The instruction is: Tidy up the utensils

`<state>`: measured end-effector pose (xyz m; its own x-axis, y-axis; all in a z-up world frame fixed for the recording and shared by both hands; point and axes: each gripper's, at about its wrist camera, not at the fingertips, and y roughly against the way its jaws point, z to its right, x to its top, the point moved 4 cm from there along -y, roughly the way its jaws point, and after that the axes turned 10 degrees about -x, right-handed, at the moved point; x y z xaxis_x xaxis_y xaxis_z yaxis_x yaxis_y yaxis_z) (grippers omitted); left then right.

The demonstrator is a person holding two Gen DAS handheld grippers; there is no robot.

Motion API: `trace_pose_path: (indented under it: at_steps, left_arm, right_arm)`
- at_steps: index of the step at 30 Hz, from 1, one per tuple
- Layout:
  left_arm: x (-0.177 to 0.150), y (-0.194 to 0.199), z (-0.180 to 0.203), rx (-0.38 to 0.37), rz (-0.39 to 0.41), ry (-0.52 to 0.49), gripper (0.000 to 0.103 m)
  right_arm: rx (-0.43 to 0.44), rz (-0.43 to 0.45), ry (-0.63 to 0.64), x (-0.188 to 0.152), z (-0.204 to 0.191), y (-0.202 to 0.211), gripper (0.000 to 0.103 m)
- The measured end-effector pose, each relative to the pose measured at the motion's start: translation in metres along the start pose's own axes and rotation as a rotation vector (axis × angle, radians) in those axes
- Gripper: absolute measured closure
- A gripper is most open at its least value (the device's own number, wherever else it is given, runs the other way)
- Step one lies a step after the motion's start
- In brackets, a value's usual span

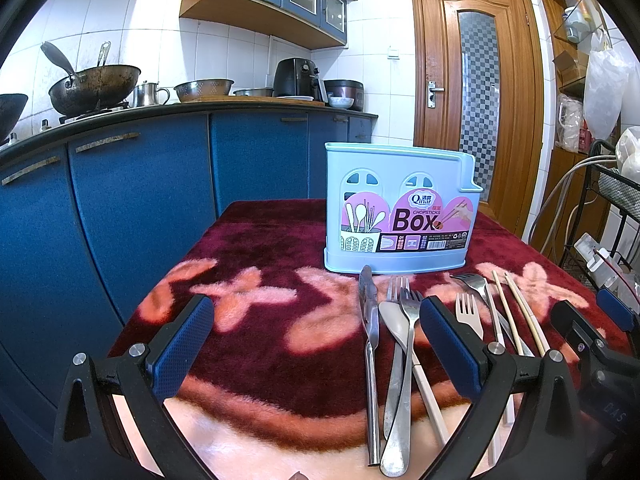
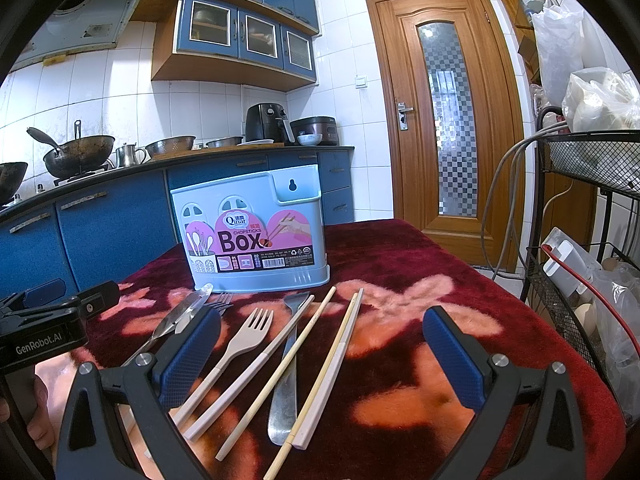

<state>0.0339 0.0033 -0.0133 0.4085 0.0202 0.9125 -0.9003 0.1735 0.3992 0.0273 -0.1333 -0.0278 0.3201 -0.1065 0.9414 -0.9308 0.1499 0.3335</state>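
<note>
The left gripper (image 1: 316, 344) stood released, its blue pads (image 1: 182, 346) spread wide and holding nothing, low in the frame above the red floral cloth (image 1: 260, 248). The right gripper (image 2: 322, 354) was likewise released, jaws wide apart, empty, at the bottom of its own view.

The light-blue chopsticks box (image 1: 400, 208) stood upright at centre frame, on the far part of the cloth. The utensils lay flat on the cloth just in front of it, handles toward the cameras:

1. A steel knife (image 1: 370, 320), leftmost in the left wrist view, tip close to the box base.
2. A steel fork (image 1: 404, 360) and a beige spoon (image 1: 394, 322), overlapping beside the knife.
3. A beige fork (image 2: 244, 338), at centre-left of the right wrist view.
4. A second steel fork (image 2: 288, 360), crossed by the chopsticks (image 2: 308, 344).

The chopsticks lay between the right gripper's fingers, untouched. In the background, upper left of the frame, a wok (image 1: 96, 88) sat on the counter; a wooden door (image 2: 444, 120) stood shut at upper right.
</note>
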Motion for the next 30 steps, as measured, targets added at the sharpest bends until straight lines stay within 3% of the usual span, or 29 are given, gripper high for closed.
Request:
trace_pose_path:
  at_steps: [20, 25, 30]
  left_arm:
    - [0.000, 0.000, 0.005, -0.002, 0.000, -0.004, 0.000]
    - [0.006, 0.001, 0.006, -0.026, -0.018, -0.006, 0.000]
    - [0.013, -0.014, 0.006, -0.035, -0.115, -0.037, 0.000]
  right_arm:
    - [-0.003, -0.030, 0.005, 0.002, 0.001, -0.003, 0.000]
    - [0.016, -0.090, -0.009, 0.006, 0.006, -0.008, 0.000]
    - [-0.004, -0.190, 0.009, 0.009, 0.014, -0.021, 0.000]
